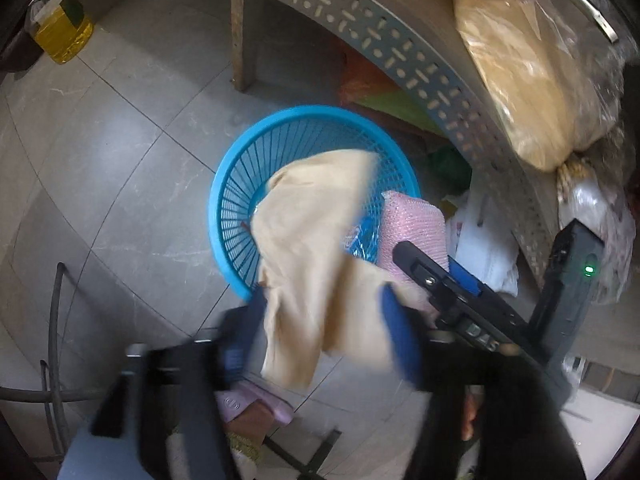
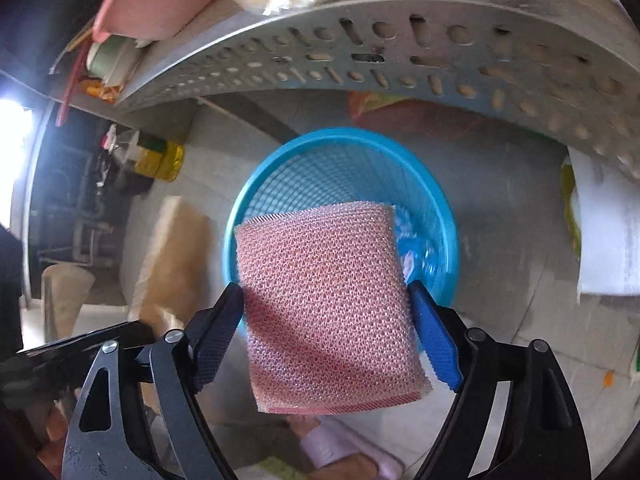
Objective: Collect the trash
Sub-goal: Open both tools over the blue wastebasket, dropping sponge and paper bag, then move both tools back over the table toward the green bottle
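A blue slatted basket stands on the tiled floor under a metal shelf, with a shiny blue wrapper inside. My left gripper hangs just above its near rim, jaws wide apart. A beige cloth drapes loosely between the blurred blue pads and reaches over the basket. My right gripper is over the basket's right side. A pink mesh sponge sits flat-face up between its pads, which lie against the sponge's two side edges.
A perforated metal shelf edge curves over the basket and carries a plastic bag of beige stuff. White bags lie right of the basket. An oil bottle stands far left. A person's foot in a pink slipper is below.
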Demonstrator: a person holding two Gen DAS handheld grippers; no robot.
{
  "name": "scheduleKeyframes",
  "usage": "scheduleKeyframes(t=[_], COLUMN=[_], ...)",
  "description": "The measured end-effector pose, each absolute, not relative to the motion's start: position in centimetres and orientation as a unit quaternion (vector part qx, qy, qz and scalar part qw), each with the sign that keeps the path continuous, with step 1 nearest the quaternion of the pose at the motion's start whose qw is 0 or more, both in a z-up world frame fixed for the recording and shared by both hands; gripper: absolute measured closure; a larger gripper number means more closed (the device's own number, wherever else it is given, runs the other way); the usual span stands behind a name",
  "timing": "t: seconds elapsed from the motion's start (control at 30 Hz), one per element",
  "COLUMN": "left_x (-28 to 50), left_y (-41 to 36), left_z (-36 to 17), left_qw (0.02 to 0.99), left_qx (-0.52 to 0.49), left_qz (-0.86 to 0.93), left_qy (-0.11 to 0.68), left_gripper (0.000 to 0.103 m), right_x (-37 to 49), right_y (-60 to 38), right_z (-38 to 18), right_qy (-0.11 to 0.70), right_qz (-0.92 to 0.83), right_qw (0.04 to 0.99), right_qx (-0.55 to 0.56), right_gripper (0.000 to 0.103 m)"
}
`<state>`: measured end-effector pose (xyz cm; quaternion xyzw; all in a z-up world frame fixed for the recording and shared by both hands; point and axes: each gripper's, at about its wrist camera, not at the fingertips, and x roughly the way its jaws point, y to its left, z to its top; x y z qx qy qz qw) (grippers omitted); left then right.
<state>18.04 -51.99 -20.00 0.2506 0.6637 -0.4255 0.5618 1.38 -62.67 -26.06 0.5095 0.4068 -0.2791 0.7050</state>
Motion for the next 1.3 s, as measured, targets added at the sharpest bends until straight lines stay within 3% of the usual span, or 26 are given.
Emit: scheduleKeyframes(t=[0.3, 0.57, 0.87, 1.17, 1.3], left_x=[17.7, 17.1, 14.5, 13.6, 12.7], left_y=[-51.6, -48.5, -38.6, -26.9, -22.4], left_z=[-17.3, -12.2, -2.7, 2.7, 4.1], left_qw=[0.583, 0.608, 0.674, 0.767, 0.809], left_qx=[0.248, 0.252, 0.242, 0.179, 0.155], left_qz=[-0.446, -0.463, -0.485, -0.424, -0.382], left_qy=[0.632, 0.593, 0.501, 0.446, 0.419], left_gripper=[0.036, 0.036, 0.027, 0.015, 0.007], right_x=[-0.8, -1.4, -1.1, 0.0, 0.9], right_y=[-62.3, -59.2, -51.9, -46.1, -43.2], right_z=[-26.1, -22.8, -15.1, -6.3, -4.2], right_qy=[0.389, 0.379, 0.377, 0.335, 0.325], right_qz=[-0.295, -0.281, -0.208, -0.149, -0.125], right_qw=[0.713, 0.744, 0.820, 0.891, 0.909], right_qx=[0.503, 0.473, 0.378, 0.267, 0.229], right_gripper=[0.023, 0.023, 0.021, 0.008, 0.008])
